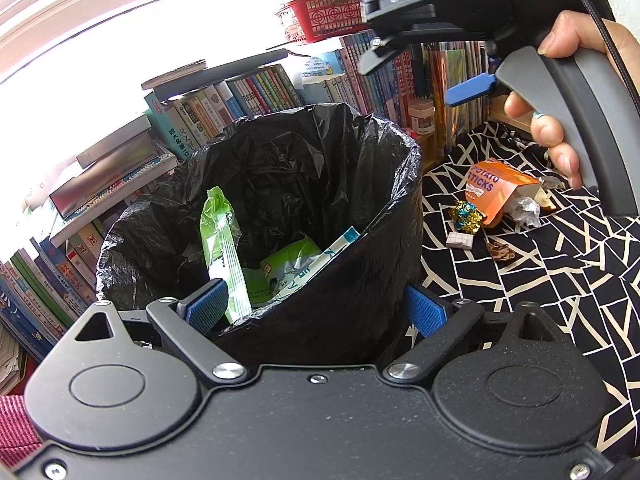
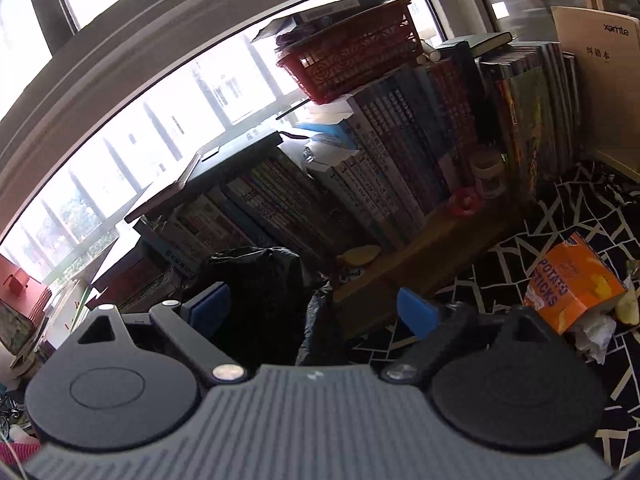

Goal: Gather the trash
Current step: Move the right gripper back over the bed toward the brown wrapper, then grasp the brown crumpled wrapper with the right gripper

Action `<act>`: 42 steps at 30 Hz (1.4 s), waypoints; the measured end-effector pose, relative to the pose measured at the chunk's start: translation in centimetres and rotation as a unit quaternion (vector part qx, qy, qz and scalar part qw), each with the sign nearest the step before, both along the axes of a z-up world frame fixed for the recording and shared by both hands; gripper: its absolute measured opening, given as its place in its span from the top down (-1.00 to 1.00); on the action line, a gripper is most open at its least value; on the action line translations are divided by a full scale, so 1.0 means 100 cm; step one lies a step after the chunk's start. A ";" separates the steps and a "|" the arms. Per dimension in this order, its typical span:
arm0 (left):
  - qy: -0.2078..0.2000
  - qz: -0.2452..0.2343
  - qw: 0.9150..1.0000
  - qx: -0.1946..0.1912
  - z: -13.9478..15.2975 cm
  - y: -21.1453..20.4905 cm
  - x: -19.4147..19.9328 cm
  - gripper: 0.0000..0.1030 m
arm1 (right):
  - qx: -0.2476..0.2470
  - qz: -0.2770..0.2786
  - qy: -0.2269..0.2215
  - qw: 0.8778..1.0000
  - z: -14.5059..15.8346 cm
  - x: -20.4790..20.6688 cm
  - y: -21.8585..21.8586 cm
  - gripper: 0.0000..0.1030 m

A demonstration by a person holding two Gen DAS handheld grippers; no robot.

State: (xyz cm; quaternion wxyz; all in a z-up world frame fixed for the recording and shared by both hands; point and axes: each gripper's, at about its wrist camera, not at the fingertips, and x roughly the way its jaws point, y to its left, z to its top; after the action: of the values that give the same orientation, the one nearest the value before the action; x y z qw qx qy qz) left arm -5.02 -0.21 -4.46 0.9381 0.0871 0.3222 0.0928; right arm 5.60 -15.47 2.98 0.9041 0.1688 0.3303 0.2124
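Note:
A bin with a black liner (image 1: 280, 168) stands right in front of my left gripper (image 1: 316, 310). That gripper is open, its blue pads (image 1: 208, 306) spread wide on either side of the bin's near wall. Inside the bin a green wrapper (image 1: 220, 248) stands on end beside white-and-green packets (image 1: 296, 276). My right gripper (image 1: 420, 76), held by a hand (image 1: 560, 148), hovers open and empty above the bin's far right rim. In the right wrist view the right gripper (image 2: 312, 312) looks down past the bin (image 2: 260, 280). An orange potato sticks box (image 1: 500, 190) (image 2: 572, 284) lies on the tablecloth.
On the black-and-cream tablecloth (image 1: 540, 300) near the box lie a gold-and-blue foil wrapper (image 1: 466, 216), a crumpled tissue (image 1: 526, 210), a small white paper (image 1: 460, 240) and a brown scrap (image 1: 500, 250). Rows of books (image 1: 256, 92) and a red basket (image 1: 328, 16) stand behind the bin.

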 end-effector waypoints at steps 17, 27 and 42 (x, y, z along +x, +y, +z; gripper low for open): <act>0.005 0.000 1.000 -0.009 0.003 0.002 0.001 -0.80 | -0.147 -0.104 0.029 0.983 -0.038 0.005 -0.065 -0.89; 0.007 0.000 1.000 -0.007 0.003 0.000 0.000 -0.80 | -0.169 -0.154 0.146 0.962 -0.138 0.046 -0.090 -0.46; 0.007 0.002 1.000 -0.005 0.002 0.000 0.002 -0.81 | -0.225 -0.147 0.209 0.940 -0.202 0.055 -0.086 -0.45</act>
State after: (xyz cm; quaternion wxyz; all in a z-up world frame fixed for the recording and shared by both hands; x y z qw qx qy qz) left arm -4.80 -0.17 -4.28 0.9360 0.0823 0.3297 0.0920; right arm 11.07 -24.05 -17.25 0.8503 0.0480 0.5224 -0.0427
